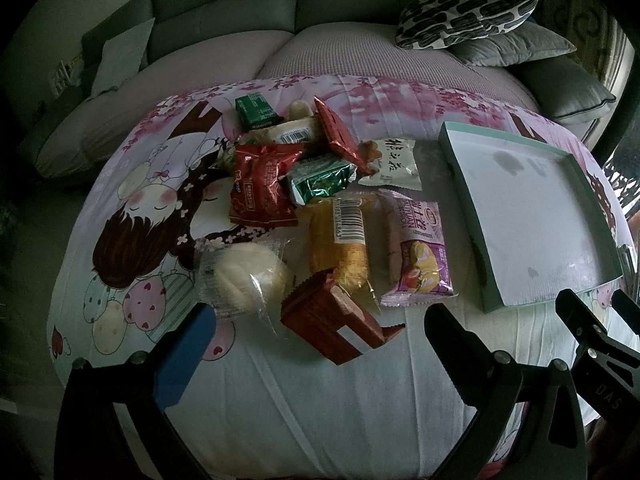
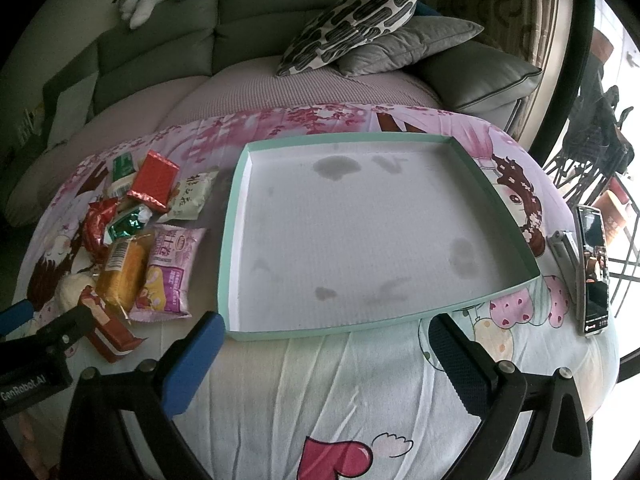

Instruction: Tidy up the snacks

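A heap of wrapped snacks lies on a cartoon-print cloth: a brown-red packet (image 1: 340, 324) nearest me, a clear-wrapped bun (image 1: 244, 276), a yellow cake (image 1: 344, 240), a purple packet (image 1: 420, 248), a red bag (image 1: 260, 184), a green foil pack (image 1: 320, 180). To its right sits a shallow mint-rimmed tray (image 2: 236, 208) with nothing in it. My left gripper (image 1: 320, 320) hangs open just short of the brown-red packet. My right gripper (image 2: 324, 332) is open at the tray's near edge. The heap (image 2: 132, 240) also shows at the left of the right wrist view.
A phone (image 2: 594, 272) lies at the cloth's right edge beside a small silver object. A grey sofa with a patterned cushion (image 2: 352, 20) and a grey one stands behind the table. Bare cloth stretches in front of tray and heap.
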`<move>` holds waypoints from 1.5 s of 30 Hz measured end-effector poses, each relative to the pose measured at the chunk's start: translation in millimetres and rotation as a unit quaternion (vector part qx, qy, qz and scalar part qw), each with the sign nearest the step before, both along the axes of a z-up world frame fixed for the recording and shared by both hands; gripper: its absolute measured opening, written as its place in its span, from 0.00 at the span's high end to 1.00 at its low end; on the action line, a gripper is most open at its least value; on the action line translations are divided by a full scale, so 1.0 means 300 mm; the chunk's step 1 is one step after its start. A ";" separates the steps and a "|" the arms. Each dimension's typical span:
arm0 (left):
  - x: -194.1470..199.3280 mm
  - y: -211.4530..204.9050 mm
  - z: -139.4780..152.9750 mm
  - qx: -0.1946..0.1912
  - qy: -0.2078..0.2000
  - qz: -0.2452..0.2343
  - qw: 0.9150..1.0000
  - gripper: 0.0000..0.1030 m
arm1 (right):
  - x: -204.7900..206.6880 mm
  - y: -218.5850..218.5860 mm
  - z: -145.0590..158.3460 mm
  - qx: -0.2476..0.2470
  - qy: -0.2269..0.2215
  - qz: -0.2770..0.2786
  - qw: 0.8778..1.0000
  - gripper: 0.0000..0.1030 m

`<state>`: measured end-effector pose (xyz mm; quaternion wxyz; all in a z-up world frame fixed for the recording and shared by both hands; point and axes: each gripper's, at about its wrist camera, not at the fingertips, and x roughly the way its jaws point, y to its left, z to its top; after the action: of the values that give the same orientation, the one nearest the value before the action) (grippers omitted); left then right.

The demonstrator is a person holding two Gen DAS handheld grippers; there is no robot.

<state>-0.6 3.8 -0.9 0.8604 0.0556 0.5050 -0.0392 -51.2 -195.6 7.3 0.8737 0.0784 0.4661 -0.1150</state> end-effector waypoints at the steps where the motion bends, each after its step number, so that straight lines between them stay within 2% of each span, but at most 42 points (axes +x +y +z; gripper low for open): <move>1: 0.000 0.000 0.000 0.000 0.000 0.000 1.000 0.00 | 0.001 0.000 0.001 0.000 0.000 0.000 1.000 0.00; 15: 0.000 -0.001 0.000 0.000 0.000 0.000 1.000 0.00 | 0.001 0.003 -0.001 0.000 0.001 0.000 1.000 0.00; 22: 0.011 0.017 0.011 -0.012 -0.002 0.000 1.000 0.00 | 0.004 0.014 -0.008 0.006 0.003 0.006 1.000 0.00; 27: 0.034 0.090 0.057 -0.009 -0.046 0.014 0.999 0.00 | 0.019 0.033 0.006 0.019 0.001 0.021 1.000 0.00; 29: 0.043 0.139 0.079 -0.008 -0.072 0.026 0.997 0.00 | 0.034 0.055 0.012 0.029 0.001 0.036 0.999 0.00; 31: 0.058 0.194 0.090 -0.013 -0.082 0.044 0.996 0.00 | 0.059 0.081 0.012 0.045 0.004 0.052 0.998 0.00; 33: 0.076 0.254 0.089 -0.029 -0.074 0.059 0.995 0.00 | 0.091 0.116 0.011 0.061 0.007 0.071 0.996 0.00; 38: 0.105 0.350 0.035 -0.063 -0.034 0.087 0.994 0.00 | 0.159 0.215 0.014 0.057 0.008 0.113 0.992 0.01; 43: 0.111 0.365 -0.028 -0.090 -0.012 0.085 0.992 0.00 | 0.234 0.266 -0.016 0.106 0.021 0.142 0.984 0.13; 45: 0.121 0.368 -0.043 -0.090 -0.005 0.089 0.992 0.00 | 0.261 0.280 -0.032 0.115 0.028 0.145 0.982 0.20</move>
<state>35.7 114.4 -13.8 0.8647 -0.0673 0.4978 -0.0075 27.0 -111.7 -2.3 0.8529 0.1070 0.5068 0.0649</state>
